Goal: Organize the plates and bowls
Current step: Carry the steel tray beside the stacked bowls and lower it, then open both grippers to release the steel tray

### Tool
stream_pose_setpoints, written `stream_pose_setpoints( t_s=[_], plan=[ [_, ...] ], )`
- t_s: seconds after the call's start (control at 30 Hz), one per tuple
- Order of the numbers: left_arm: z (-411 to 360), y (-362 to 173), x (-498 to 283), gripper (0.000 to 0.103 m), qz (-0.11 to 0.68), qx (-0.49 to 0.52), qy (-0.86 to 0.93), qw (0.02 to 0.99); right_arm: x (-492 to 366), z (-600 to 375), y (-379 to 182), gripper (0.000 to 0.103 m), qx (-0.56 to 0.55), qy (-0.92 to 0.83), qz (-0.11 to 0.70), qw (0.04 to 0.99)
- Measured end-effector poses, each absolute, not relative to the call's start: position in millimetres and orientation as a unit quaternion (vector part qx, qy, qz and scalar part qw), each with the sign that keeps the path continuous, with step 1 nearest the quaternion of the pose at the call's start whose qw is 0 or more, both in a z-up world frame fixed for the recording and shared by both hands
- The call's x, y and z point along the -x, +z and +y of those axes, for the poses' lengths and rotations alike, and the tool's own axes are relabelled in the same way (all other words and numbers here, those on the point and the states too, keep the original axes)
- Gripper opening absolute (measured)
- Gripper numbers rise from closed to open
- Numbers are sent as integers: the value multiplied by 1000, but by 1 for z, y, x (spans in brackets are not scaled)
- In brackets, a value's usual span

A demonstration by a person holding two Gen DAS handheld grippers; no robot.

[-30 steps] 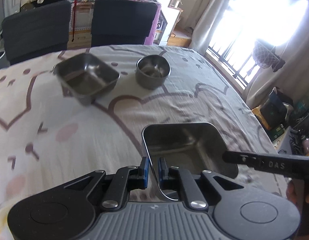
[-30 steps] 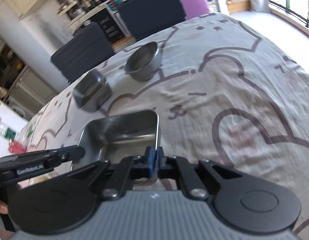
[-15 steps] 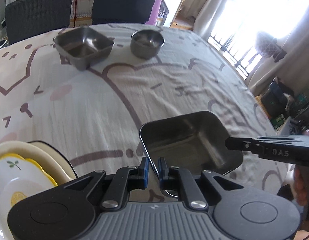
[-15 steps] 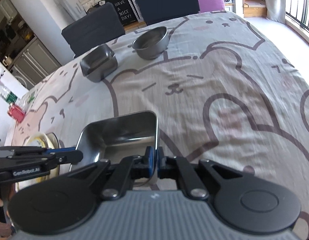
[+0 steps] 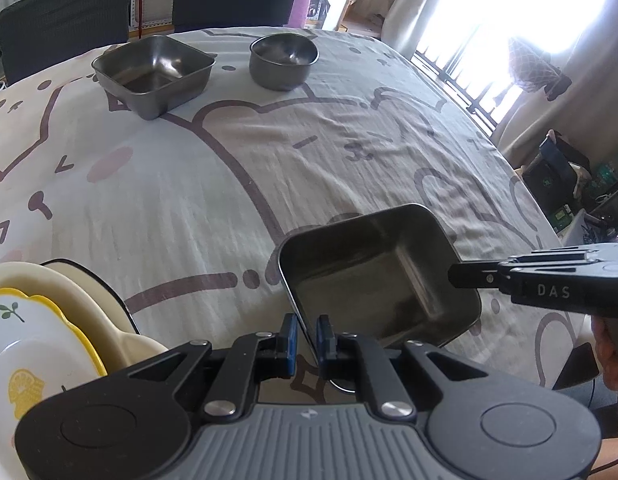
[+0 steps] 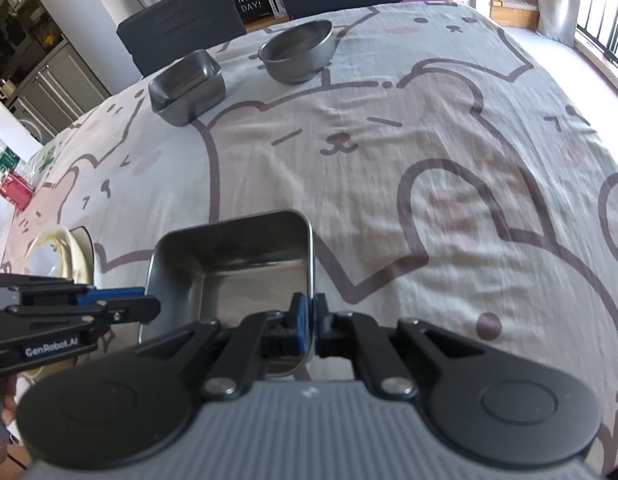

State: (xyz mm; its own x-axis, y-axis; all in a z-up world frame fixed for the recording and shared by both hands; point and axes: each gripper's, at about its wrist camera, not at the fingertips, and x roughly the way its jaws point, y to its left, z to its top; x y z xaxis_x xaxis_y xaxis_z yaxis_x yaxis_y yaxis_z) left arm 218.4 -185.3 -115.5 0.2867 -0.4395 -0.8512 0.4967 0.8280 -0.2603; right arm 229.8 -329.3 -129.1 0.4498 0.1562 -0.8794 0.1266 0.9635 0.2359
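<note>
Both grippers hold one square steel dish [image 5: 373, 276] above the near part of the table. My left gripper [image 5: 307, 334] is shut on its left rim. My right gripper [image 6: 308, 322] is shut on the right rim of the same dish [image 6: 237, 264]; it also shows in the left wrist view [image 5: 453, 276]. A second square steel dish [image 5: 153, 72] and a round steel bowl [image 5: 283, 60] stand at the far side of the table. A stack of cream and yellow plates [image 5: 41, 328] lies at the near left.
The table carries a cat-pattern cloth [image 5: 269, 152]. Two dark chairs [image 5: 69, 12] stand behind the far edge. A red-and-green packet [image 6: 13, 184] lies at the table's left edge. A bright window is at the right.
Both grippers have drawn back toward the near edge with the square dish between them. The far dish and bowl look further off, and the plate stack has come into view at the left.
</note>
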Motion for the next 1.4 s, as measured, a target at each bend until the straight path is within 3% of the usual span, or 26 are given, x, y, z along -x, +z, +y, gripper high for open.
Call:
stream_pose_setpoints(
  t_s=[0.6, 0.73, 0.83, 0.9, 0.93, 1.07, 1.17, 1.27, 1.33, 1.4],
  plan=[
    [-190, -118, -216, 11, 529, -35, -297, 794, -234, -326, -136, 4, -113, 7, 529, 841],
    [-191, -118, -217, 16, 533, -40, -297, 791, -235, -327, -135, 11, -120, 11, 533, 837],
    [-190, -115, -217, 25, 532, -39, -299, 791, -234, -329, -131, 26, -129, 13, 532, 837],
    [-191, -112, -216, 34, 531, -45, -302, 790, -233, -330, -127, 45, -128, 9, 527, 840],
    [-191, -110, -216, 42, 529, -47, -303, 791, -231, -330, -125, 47, -126, 10, 524, 842],
    [-190, -100, -216, 47, 521, -48, -310, 794, -227, -330, -117, 56, -122, 15, 520, 845],
    [-186, -89, -217, 57, 506, -47, -312, 803, -222, -331, -107, 67, -116, 13, 508, 854],
    [-181, -78, -221, 76, 490, -49, -309, 813, -217, -334, -93, 89, -132, -5, 480, 867],
    [-176, -71, -225, 91, 478, -52, -303, 823, -217, -334, -86, 95, -147, -13, 464, 874],
    [-169, -64, -231, 99, 466, -55, -292, 833, -218, -332, -80, 101, -158, -24, 450, 878]
  ],
)
